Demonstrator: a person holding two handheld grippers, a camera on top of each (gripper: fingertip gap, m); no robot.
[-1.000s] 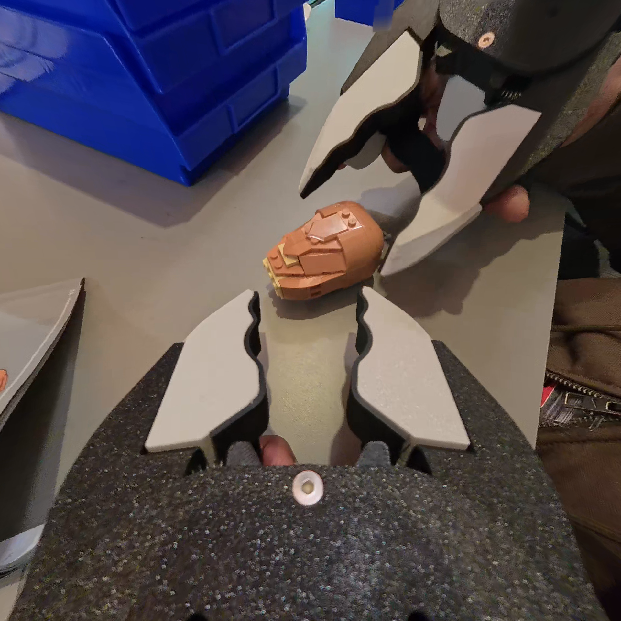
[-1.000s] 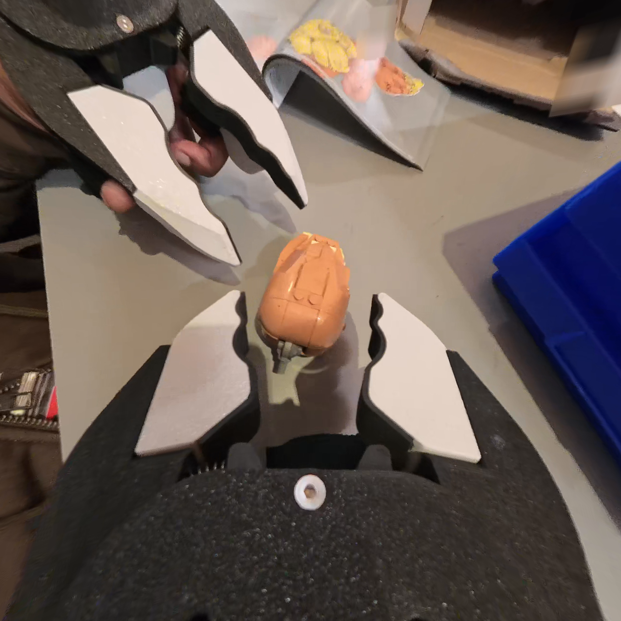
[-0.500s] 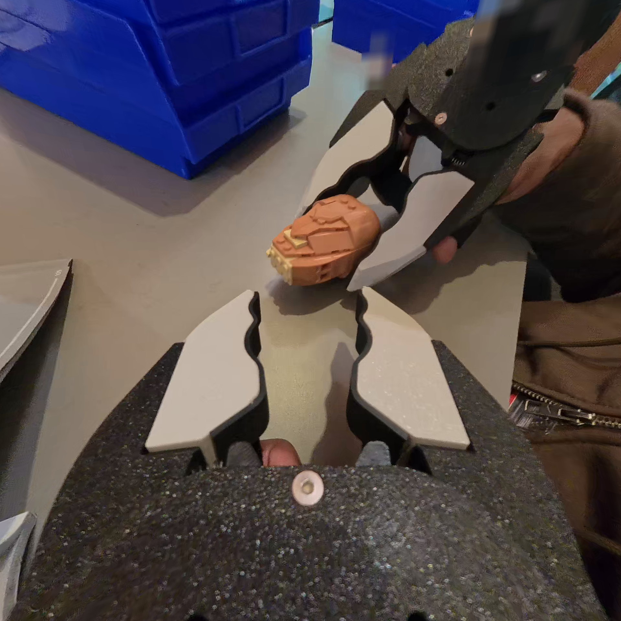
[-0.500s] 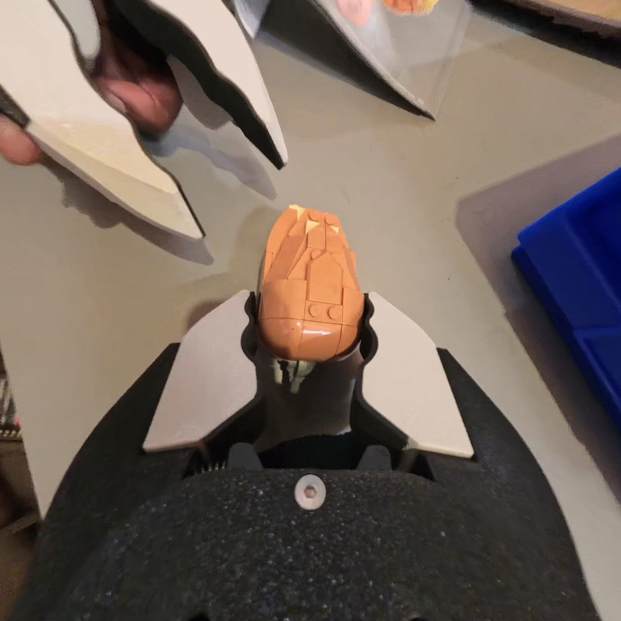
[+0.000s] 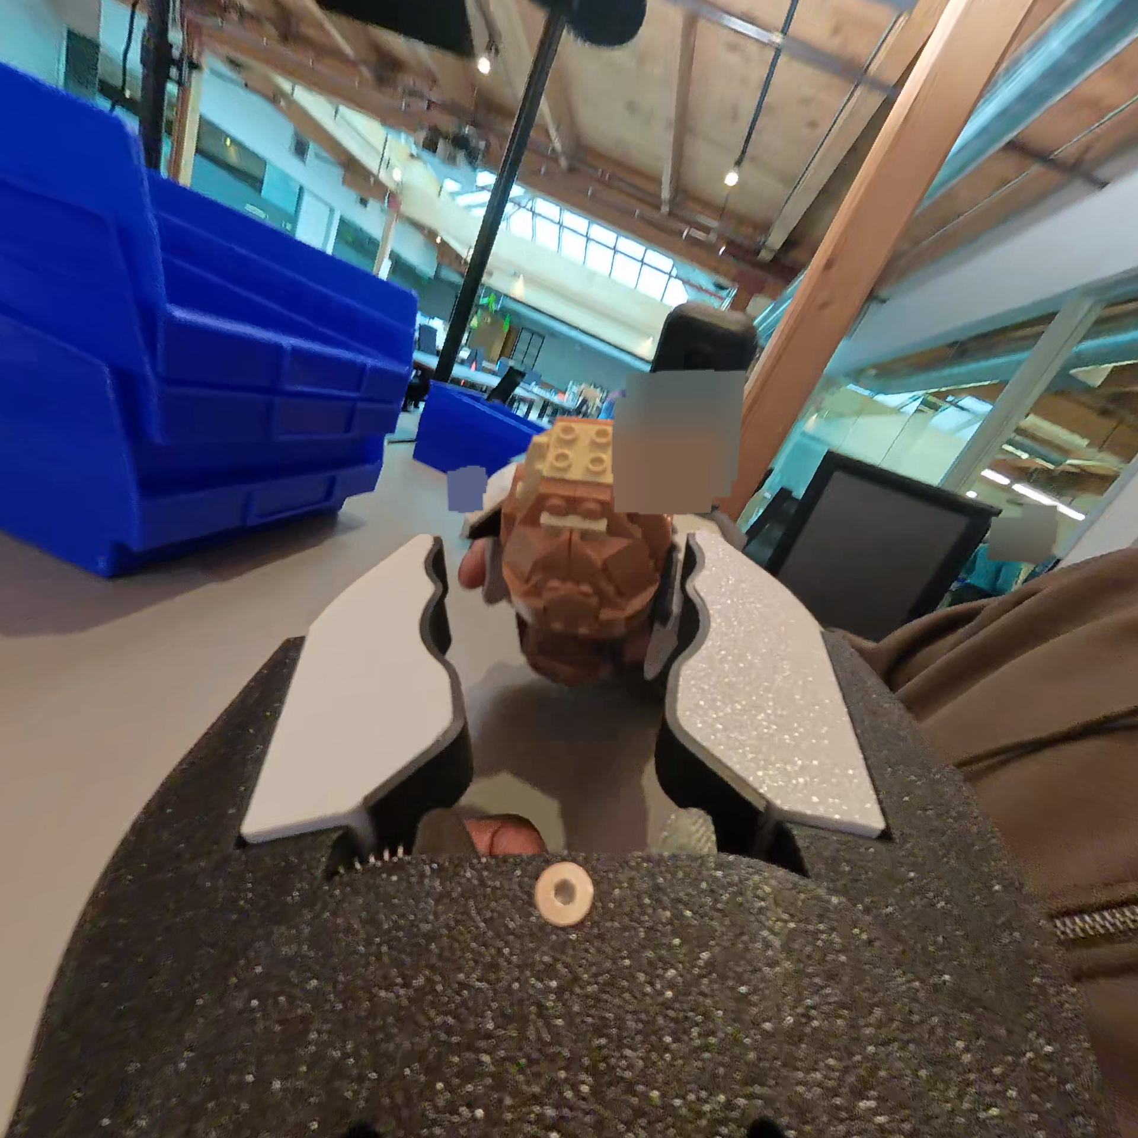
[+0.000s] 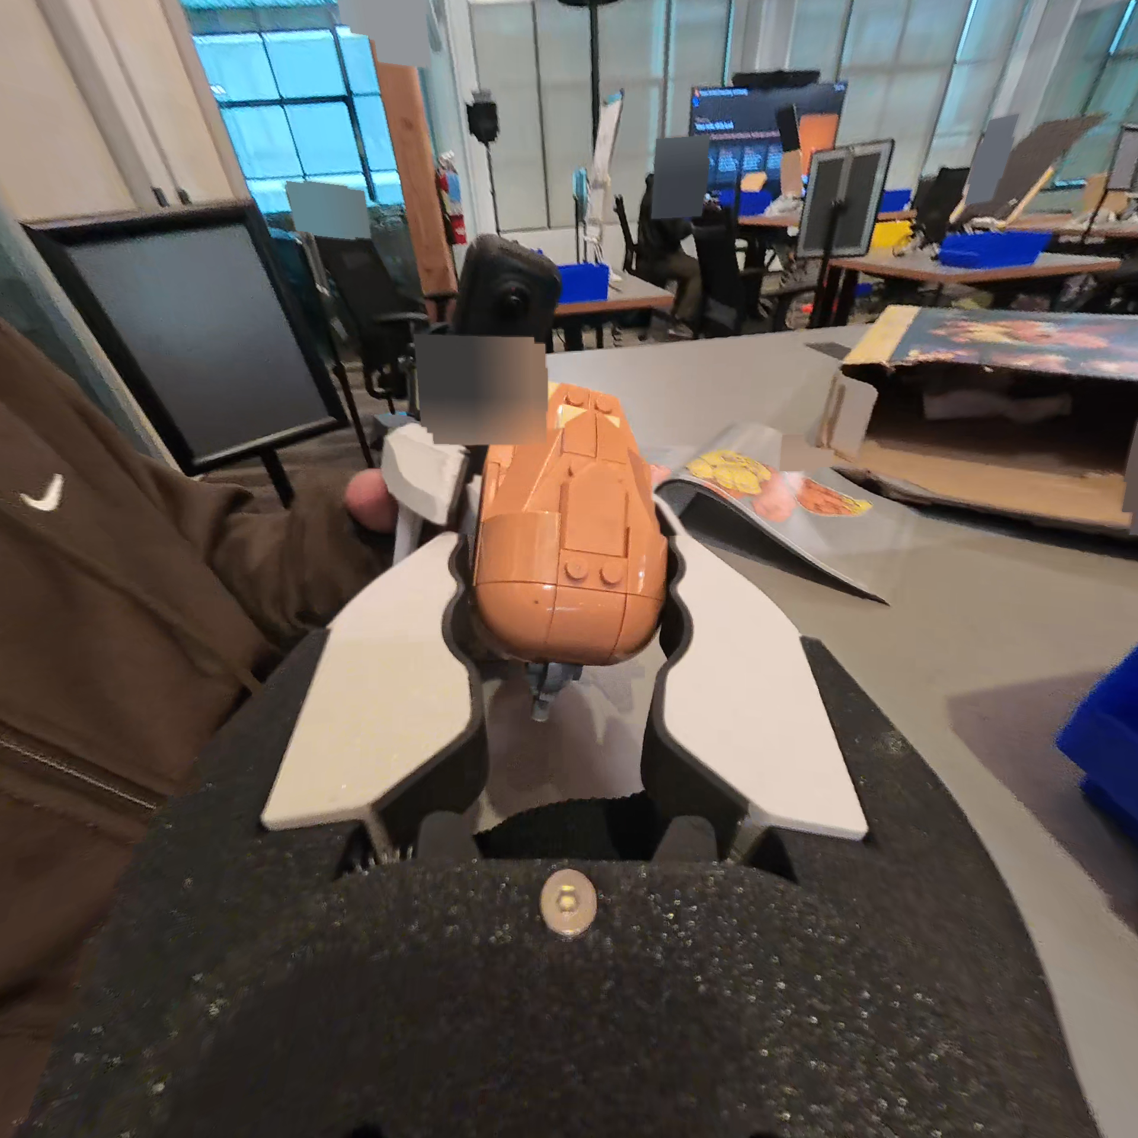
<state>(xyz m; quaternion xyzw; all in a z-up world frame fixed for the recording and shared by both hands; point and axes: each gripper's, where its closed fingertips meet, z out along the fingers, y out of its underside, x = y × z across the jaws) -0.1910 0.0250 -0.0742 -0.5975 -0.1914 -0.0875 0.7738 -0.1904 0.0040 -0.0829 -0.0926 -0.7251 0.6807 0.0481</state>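
Right gripper (image 6: 563,573) clamped on the rounded rear end of a brown brick-built model (image 6: 569,542), both grey fingers pressed against its sides, a small grey stub hanging from the underside. Model held up off the grey table (image 6: 924,616), pointing away toward the left gripper (image 5: 563,591), which faces it head-on. Left gripper spread wide, fingers either side of the model's tan-studded front end; contact impossible to tell from either view. In the left wrist view, stacked blue bins (image 5: 185,400) far left on the table, another blue bin (image 5: 468,431) farther back, a brown sleeve (image 5: 1016,708) on the right. In the right wrist view, an open picture booklet (image 6: 776,511) lying just right of the model, a torn cardboard box (image 6: 985,419) beyond it at far right, the corner of a blue bin at the near right edge, a dark framed board (image 6: 191,332) on a stand at far left.
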